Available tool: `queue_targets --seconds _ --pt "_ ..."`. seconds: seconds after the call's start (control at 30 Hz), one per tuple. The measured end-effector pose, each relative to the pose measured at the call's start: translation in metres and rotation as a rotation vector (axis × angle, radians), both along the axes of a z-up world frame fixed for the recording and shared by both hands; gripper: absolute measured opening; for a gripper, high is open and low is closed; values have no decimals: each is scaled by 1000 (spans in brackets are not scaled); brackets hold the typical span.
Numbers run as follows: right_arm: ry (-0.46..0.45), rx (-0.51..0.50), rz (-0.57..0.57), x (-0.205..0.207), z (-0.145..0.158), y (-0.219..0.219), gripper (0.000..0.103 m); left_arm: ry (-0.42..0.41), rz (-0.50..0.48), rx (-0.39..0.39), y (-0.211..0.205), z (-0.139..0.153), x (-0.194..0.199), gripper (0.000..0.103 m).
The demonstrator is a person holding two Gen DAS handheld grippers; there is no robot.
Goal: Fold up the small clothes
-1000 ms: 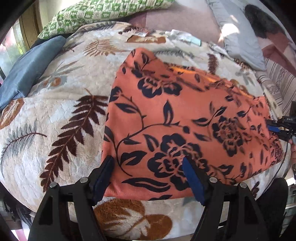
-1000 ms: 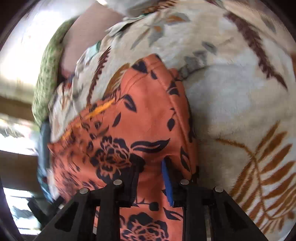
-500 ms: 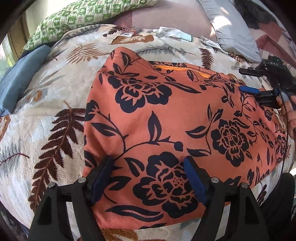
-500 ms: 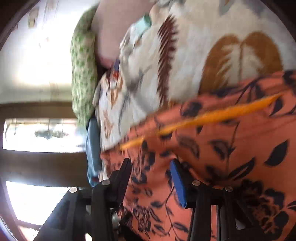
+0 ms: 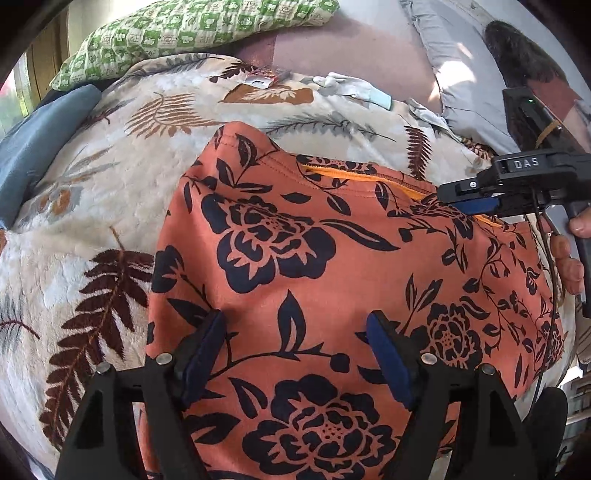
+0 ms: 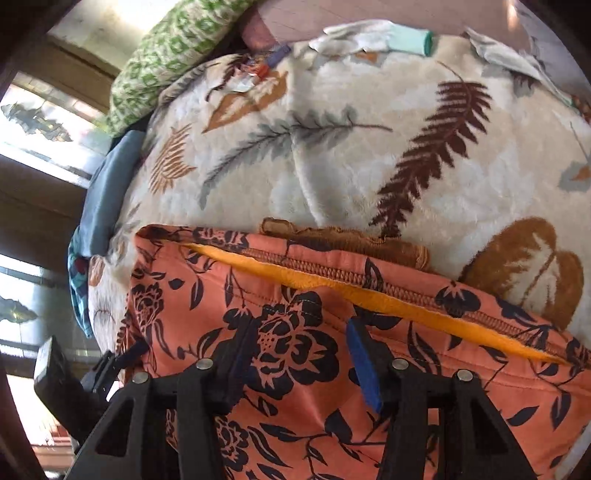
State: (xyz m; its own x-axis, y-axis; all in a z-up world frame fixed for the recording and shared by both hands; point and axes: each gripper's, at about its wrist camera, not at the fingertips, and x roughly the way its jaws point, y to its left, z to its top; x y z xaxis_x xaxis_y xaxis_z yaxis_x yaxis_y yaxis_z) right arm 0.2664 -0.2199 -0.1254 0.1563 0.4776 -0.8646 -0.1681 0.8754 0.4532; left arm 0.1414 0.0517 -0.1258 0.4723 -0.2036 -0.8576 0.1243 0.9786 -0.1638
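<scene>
The orange cotton garment printed with dark navy flowers (image 5: pixel 332 280) lay spread flat on the cream plush blanket patterned with brown and grey fern leaves (image 5: pixel 110 206), which covered a bed. Its far edge showed a bright yellow-orange inner lining (image 6: pixel 332 284) along an overlocked seam, so two layers already lay one upon the other there.

The left gripper (image 5: pixel 295 350) hung over the near part of the garment, its jaws spread wide with nothing between the blue pads; cloth was visible beneath them but not pinched. The right gripper (image 6: pixel 299 354), held in a person's hand (image 5: pixel 569 258), stood over the far seam edge. Its jaws had just been opening and then easing slightly inward; in the right wrist view they stood apart above the fabric, gripping nothing.

Judgement: the step in hand was a repositioning between folds. Both tools were released and being set for a fresh grasp, the right one at the lined edge, the left one at the near edge.

The next move would call for each gripper to descend and close on an edge, catching every layer there, so that the fold carries over squarely. A green-and-white checked pillow (image 5: pixel 192 33) and small pale items lay further back, well apart.
</scene>
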Motion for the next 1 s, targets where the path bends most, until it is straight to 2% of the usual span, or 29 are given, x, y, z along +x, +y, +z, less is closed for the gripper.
queue_targets --seconds 0.03,0.07,0.13,0.4,0.47,0.57,0.67,0.77,0.8,0.87,0.9,0.93,0.97,1.0 --pt "18 -10 -13 -1 -7 3 34 -9 -8 10 -1 -1 -3 79" --pt "22 -48 -12 -1 -11 9 30 -12 -17 20 -2 -1 -4 79" --pt "20 -113 -35 -1 -17 16 6 -18 -24 24 -2 -1 -6 79" --pt "-185 -141 -169 -1 18 14 5 -26 -32 6 1 1 -9 79" --pt "-189 -128 -138 0 7 19 7 -20 -21 -20 3 5 -9 79" --pt "-129 -109 -69 2 -18 26 10 -45 -14 -108 4 21 -4 79" --pt "-191 -14 -131 -14 0 2 10 -69 -5 -33 -4 31 15 79" --pt "-225 106 -234 -39 27 -41 10 46 60 151 -1 -4 48 79" --pt "-217 160 -267 -49 32 -56 11 46 67 137 3 -8 51 81" --pt "-168 251 -311 -64 26 -86 30 32 59 170 -1 -6 52 81" --pt "-138 208 -318 -65 14 -97 58 32 60 186 -4 -5 53 81" --pt "-102 85 -345 -62 -4 -110 69 33 68 186 -5 -6 53 81" --pt "-55 -6 -377 -58 -26 -126 58 38 76 182 -5 -5 53 81" --pt "-43 69 -428 -58 -35 -144 49 47 77 185 -6 -4 54 81"
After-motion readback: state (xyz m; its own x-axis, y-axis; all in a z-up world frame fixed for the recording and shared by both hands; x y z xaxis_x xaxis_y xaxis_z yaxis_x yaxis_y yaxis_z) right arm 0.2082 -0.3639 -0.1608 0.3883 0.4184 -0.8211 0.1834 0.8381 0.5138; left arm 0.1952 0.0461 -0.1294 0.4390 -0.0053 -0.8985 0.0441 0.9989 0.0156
